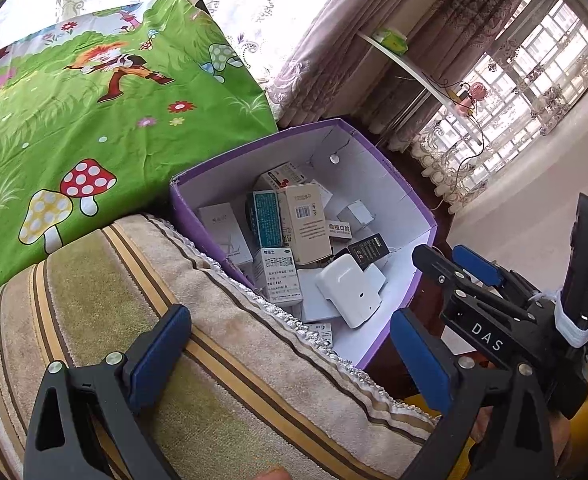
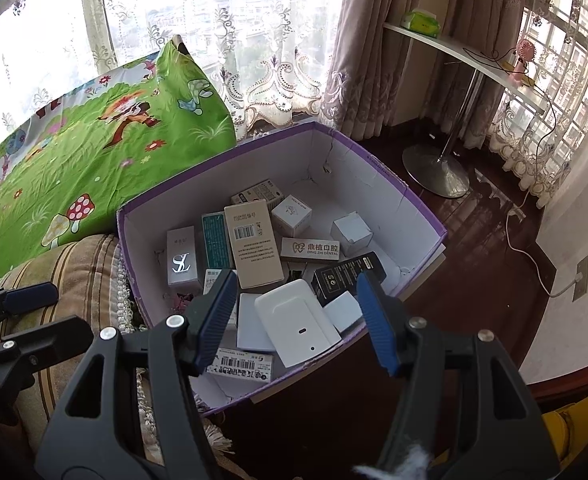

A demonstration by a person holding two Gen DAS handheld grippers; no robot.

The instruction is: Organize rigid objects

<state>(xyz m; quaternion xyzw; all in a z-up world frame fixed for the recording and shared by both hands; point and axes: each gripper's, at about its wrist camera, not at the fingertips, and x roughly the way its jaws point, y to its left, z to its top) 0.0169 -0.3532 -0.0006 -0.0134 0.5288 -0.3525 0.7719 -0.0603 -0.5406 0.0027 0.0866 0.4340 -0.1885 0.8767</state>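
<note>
Sitting at the left of both views, a green cartoon mushroom sheet (image 1: 94, 112) drapes above a striped cushion (image 1: 174, 340). At centre stands the purple cardboard box (image 1: 398, 200), white inside and filled with small rigid packages: a silver carton (image 2: 181, 258), a tall beige barcode box (image 2: 252, 240), a black box (image 2: 348, 276) and a white plastic device (image 2: 294, 326) nearest the lower rim.

The left gripper (image 1: 290, 356) stands wide with nothing between its blue pads, hovering over the cushion edge and the box's near wall. The right gripper (image 2: 294, 320) is partly spread — empty too, framing the white device without touching it.

Risk, as I judge it: the packages lie in a loose heap, so a grab at one could tip its neighbours or catch the box wall; the two grippers are also close enough to collide.

Only the left view shows the right gripper's body with its "DAS" lettering. Only the right view shows the table's steel foot (image 2: 434, 168), the wall socket (image 2: 581, 278) and the dental-branded box (image 2: 310, 249) in full.
</note>
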